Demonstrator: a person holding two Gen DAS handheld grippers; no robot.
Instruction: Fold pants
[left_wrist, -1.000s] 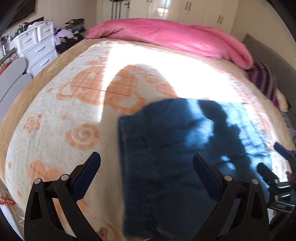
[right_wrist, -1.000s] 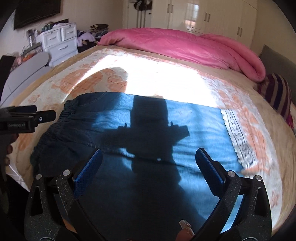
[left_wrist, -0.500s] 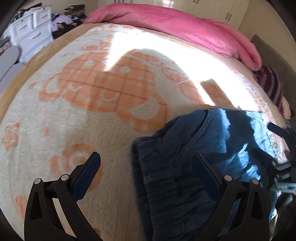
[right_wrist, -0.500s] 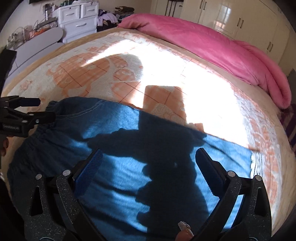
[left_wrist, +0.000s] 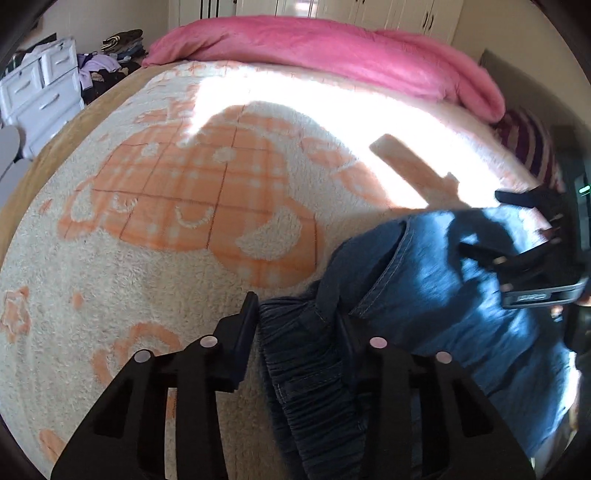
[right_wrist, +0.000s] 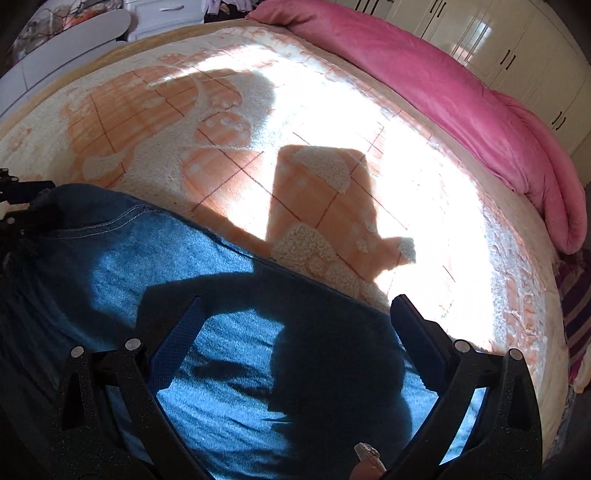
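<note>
1. Closing in over the last second, the left gripper (left_wrist: 299, 332) has gone from wide open above the pants (left_wrist: 436, 295) to pinched on the gathered waistband (left_wrist: 306, 373); the cloth has bunched and slid toward the camera.

2. Left wrist view: the two fingers stand close together with the dark elastic waistband wedged between them, so they appear to be gripping it. The pants trail off to the right across the cream-and-orange blanket (left_wrist: 147, 229), one stitched edge riding up in a fold. At the right rim the right gripper (left_wrist: 524, 254) hangs over the blue cloth. A pink duvet (left_wrist: 332, 48) lies along the far side of the bed, and white drawers (left_wrist: 40, 96) stand at left.

3. Right wrist view: the right gripper (right_wrist: 295, 332) has its fingers spread wide, holding nothing, with the denim (right_wrist: 229, 369) lying under and between them. The waistband end sits at far left, where part of the left gripper (right_wrist: 14, 206) shows at the frame edge. Sun and hard shadow cross the blanket (right_wrist: 240, 155).

4. Risks, as I judge them:
   - The left grip looks to hold only bunched elastic; a quick pull may let it slip, or lift just one layer.
   - With the right fingers not yet closed, one-sided pulling would drag the pants askew and set a crooked fold.
   - The raised edge near the waistband may get trapped as a crease.
   - The fleecy blanket may cling and drag the denim.
</note>
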